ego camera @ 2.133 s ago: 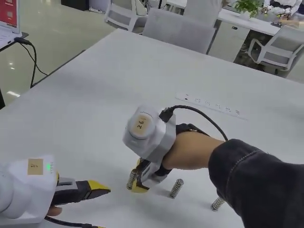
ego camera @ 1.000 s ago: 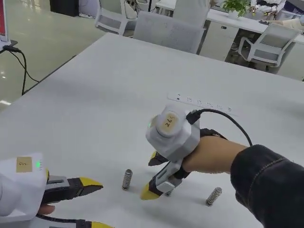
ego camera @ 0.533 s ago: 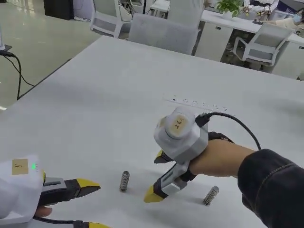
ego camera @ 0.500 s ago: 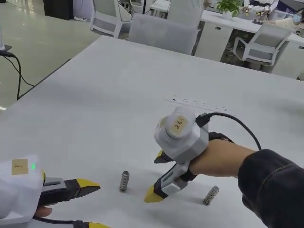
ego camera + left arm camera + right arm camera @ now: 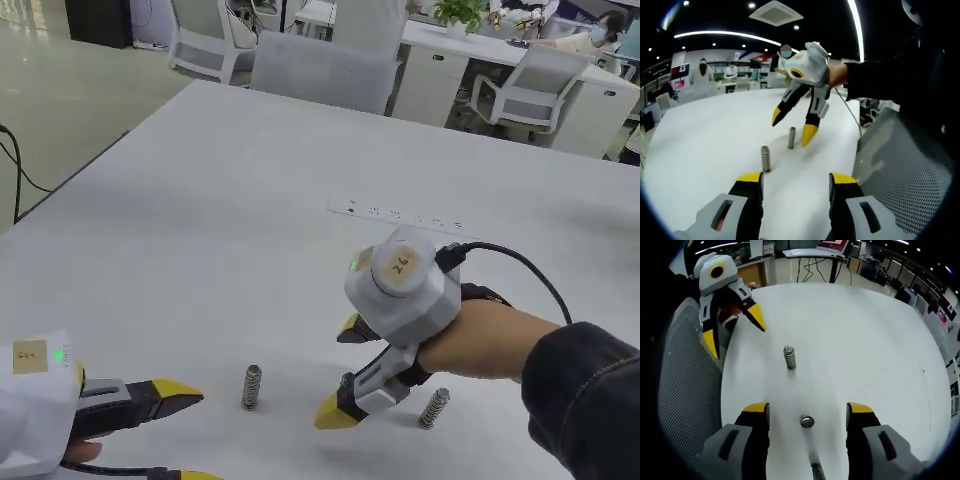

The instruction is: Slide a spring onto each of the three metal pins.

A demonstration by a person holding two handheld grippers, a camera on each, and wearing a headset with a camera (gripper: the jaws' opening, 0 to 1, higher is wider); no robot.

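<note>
Broad white desk (image 5: 250, 190) here, a socket strip (image 5: 405, 216) set flush in its top, and grey office chairs (image 5: 318, 72) parked at the far edge. Glossy pale floor (image 5: 70, 90) to the left, a potted plant (image 5: 462, 12) on the furniture behind. Overhead, long light strips (image 5: 725, 34) and a square ceiling vent (image 5: 776, 12).

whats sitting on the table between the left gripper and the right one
One upright spring stands between the left gripper and the right gripper, touching neither; the table around it is bare. The head view shows this.
</note>
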